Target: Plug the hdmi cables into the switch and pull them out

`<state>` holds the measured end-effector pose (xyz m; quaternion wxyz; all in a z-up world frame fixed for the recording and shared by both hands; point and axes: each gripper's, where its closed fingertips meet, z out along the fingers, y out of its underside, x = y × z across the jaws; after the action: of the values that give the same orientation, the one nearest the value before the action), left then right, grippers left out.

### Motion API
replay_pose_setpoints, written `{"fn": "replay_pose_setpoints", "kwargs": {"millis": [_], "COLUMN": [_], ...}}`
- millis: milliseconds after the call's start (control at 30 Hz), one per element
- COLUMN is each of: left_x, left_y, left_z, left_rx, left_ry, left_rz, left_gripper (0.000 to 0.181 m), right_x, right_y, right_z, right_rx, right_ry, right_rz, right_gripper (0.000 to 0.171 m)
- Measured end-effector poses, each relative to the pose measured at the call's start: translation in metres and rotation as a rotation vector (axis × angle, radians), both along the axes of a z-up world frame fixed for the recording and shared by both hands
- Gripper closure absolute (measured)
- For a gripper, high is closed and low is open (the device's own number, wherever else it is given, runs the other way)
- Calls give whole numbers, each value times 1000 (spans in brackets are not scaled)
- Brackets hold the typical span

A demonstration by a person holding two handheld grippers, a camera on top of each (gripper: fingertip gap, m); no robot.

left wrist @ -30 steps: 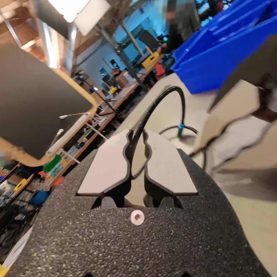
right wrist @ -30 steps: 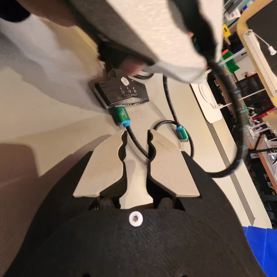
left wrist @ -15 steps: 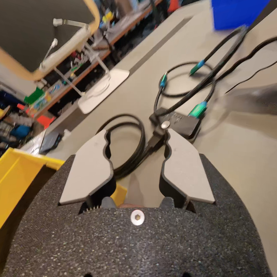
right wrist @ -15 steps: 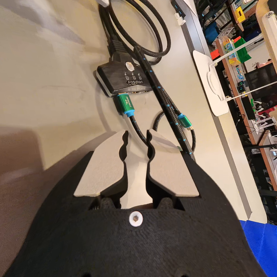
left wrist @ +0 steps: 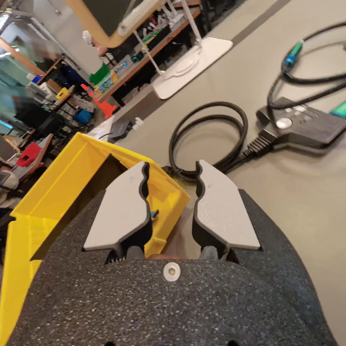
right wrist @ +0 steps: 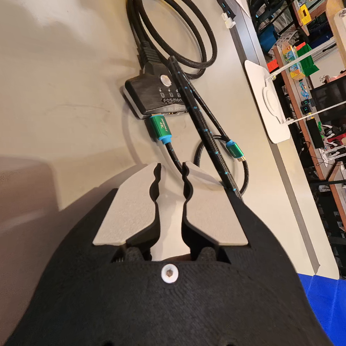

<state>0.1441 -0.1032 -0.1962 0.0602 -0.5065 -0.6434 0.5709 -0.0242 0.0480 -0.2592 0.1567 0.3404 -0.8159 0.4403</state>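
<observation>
One plug seated, a loose cable draped across the switch, neither gripper holding anything.

The braided black-and-blue cable (right wrist: 203,131) lying over the small black HDMI switch box (right wrist: 149,95) could drag it across the beige worktop (right wrist: 65,93) if snagged. The green metal plug (right wrist: 160,129) sits in a port; a second green plug (right wrist: 235,150) lies free nearby. The right gripper (right wrist: 171,166) hovers just behind the seated plug, jaws narrowly parted and empty; the left gripper (left wrist: 171,165) is spread wide over a yellow plastic bin (left wrist: 65,183).
</observation>
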Motion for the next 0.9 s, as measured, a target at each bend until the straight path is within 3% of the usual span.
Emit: {"fn": "replay_pose_setpoints", "kwargs": {"millis": [100, 267, 733, 900], "left_x": [-1, 8, 150, 169], "left_y": [-16, -40, -57, -59], "left_z": [15, 5, 2, 17], "left_rx": [9, 6, 15, -39], "left_ry": [78, 50, -93, -113], "left_rz": [98, 163, 238, 242], "left_gripper": [131, 159, 173, 169], "right_x": [1, -2, -3, 4], "right_y": [0, 2, 10, 14], "right_z": [1, -1, -5, -10], "right_rx": [-4, -3, 47, 69], "right_ry": [10, 24, 41, 8], "right_rz": [2, -3, 6, 54], "right_gripper": [149, 150, 149, 149]}}
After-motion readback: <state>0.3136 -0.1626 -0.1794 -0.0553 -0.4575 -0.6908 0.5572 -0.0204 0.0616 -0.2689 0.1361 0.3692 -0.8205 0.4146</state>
